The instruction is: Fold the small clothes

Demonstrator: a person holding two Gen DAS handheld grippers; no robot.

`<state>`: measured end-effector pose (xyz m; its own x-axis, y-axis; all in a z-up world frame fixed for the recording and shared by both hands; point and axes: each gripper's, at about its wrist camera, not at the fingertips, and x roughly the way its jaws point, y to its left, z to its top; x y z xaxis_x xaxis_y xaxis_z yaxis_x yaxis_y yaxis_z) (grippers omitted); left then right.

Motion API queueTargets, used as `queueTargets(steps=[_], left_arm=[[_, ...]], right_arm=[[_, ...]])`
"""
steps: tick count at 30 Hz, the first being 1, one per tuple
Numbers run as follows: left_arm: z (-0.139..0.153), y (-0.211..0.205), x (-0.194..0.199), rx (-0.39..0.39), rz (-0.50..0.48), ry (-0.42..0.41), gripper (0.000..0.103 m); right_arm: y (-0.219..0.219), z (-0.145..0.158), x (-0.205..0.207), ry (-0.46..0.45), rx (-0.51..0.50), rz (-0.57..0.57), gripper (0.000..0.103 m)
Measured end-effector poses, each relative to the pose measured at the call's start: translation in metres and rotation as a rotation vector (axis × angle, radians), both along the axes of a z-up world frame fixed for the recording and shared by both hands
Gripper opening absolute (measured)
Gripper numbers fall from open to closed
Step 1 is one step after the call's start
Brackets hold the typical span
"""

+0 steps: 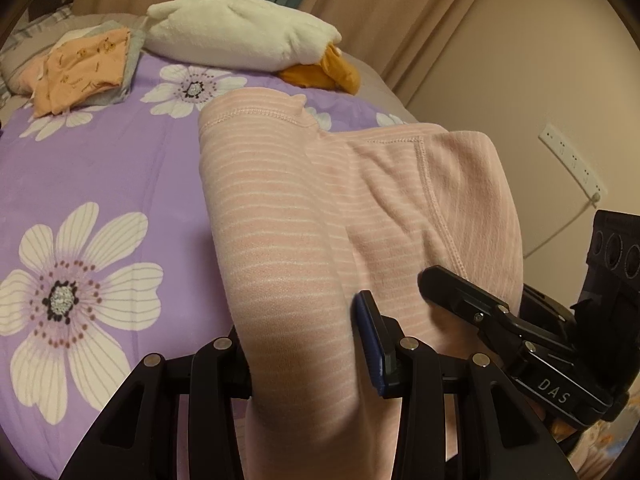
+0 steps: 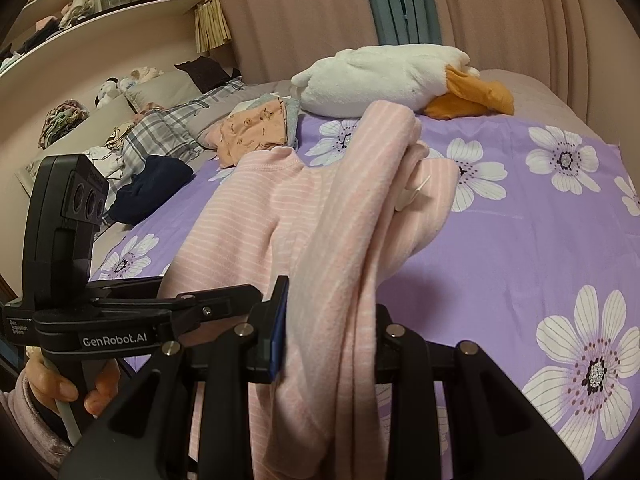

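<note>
Pink striped garment (image 1: 304,208) lies w/ its far part on the purple flowered bedsheet (image 1: 100,168), near end lifted off the bed by both tongs. It looks like a small top or pants; can't tell which, since it's bunched.

Left gripper (image 1: 308,344): fabric fills the gap btwn its fingers, blue pad (image 1: 370,340) pressed against the cloth, so it reads as clenched on the garment's near edge. Right gripper (image 2: 328,336): a thick gathered fold of the same cloth runs btwn its fingers and drapes up and over toward the bed, so also clenched on it. The two tongs are just beside each other; the right one shows in the left wrist view, and vice versa.

Step in hand, as I judge it: mid-fold, w/ the near edge picked up and ready to carry over the part still flat on the sheet.

Next move prob needs both tongs travelling together toward the far hem, kept level so the edge lands square, then let go. Right side is bunched, so spread it before laying down or the fold will be lumpy.

Also on the bed: an orange printed garment (image 2: 252,132) on a small pile, and a white plush duck (image 2: 384,76), well apart from the work.
</note>
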<state>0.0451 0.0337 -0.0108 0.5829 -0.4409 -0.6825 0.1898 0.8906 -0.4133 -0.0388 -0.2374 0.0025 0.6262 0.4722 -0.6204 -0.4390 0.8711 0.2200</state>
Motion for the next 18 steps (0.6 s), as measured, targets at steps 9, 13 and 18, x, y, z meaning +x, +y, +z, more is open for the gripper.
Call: queueTargets(steps=[9, 13, 18], left_arm=[[0.005, 0.007, 0.002, 0.005, 0.009, -0.015, 0.040], [0.006, 0.011, 0.005, 0.005, 0.013, -0.018, 0.040], [0.007, 0.014, 0.008, 0.005, 0.018, -0.021, 0.040]], right_arm=[[0.008, 0.005, 0.006, -0.014, -0.003, 0.010, 0.029], [0.013, 0.008, 0.010, -0.021, -0.006, 0.016, 0.029], [0.018, 0.010, 0.016, -0.027, -0.009, 0.022, 0.029]])
